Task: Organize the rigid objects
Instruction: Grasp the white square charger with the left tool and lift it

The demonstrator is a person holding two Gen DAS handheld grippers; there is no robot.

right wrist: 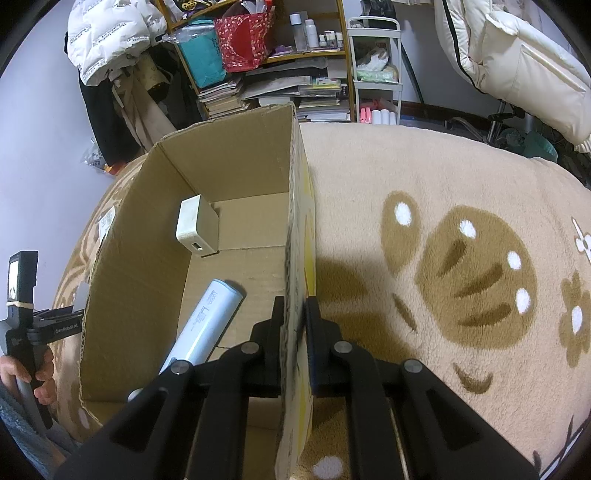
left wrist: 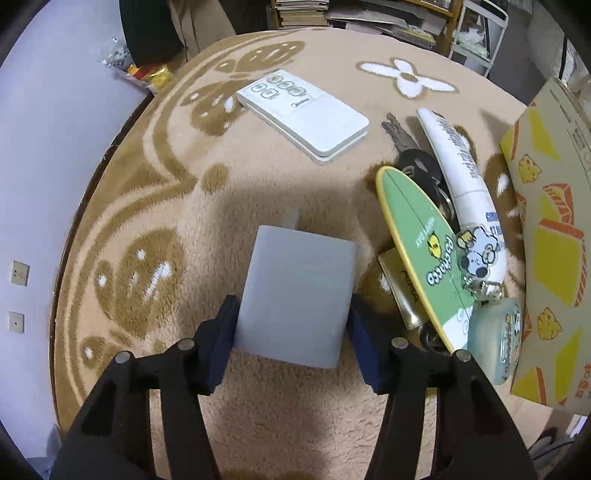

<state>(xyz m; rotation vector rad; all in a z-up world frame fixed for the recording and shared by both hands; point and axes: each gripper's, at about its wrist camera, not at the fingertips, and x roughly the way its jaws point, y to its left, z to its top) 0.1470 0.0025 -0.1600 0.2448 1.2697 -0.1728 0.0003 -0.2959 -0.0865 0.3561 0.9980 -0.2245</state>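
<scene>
My left gripper (left wrist: 291, 330) is shut on a pale grey charger block (left wrist: 295, 295), held just above the beige patterned blanket (left wrist: 258, 184). To its right lie a green surfboard-shaped card (left wrist: 417, 240), a white tube (left wrist: 469, 177), black keys (left wrist: 413, 158), a gold card (left wrist: 400, 284), a cartoon key charm (left wrist: 476, 254) and a small round tin (left wrist: 495, 339). A white remote (left wrist: 303, 112) lies farther off. My right gripper (right wrist: 295, 317) is shut on the right wall of the open cardboard box (right wrist: 295, 221). Inside the box rest a white charger (right wrist: 197, 227) and a light blue tube (right wrist: 207, 321).
The box's printed outer side (left wrist: 546, 236) stands at the right edge of the left wrist view. Shelves of books (right wrist: 277, 92) and a white jacket (right wrist: 110, 33) stand behind the table. A hand (right wrist: 33, 373) holds the other gripper's handle at the far left.
</scene>
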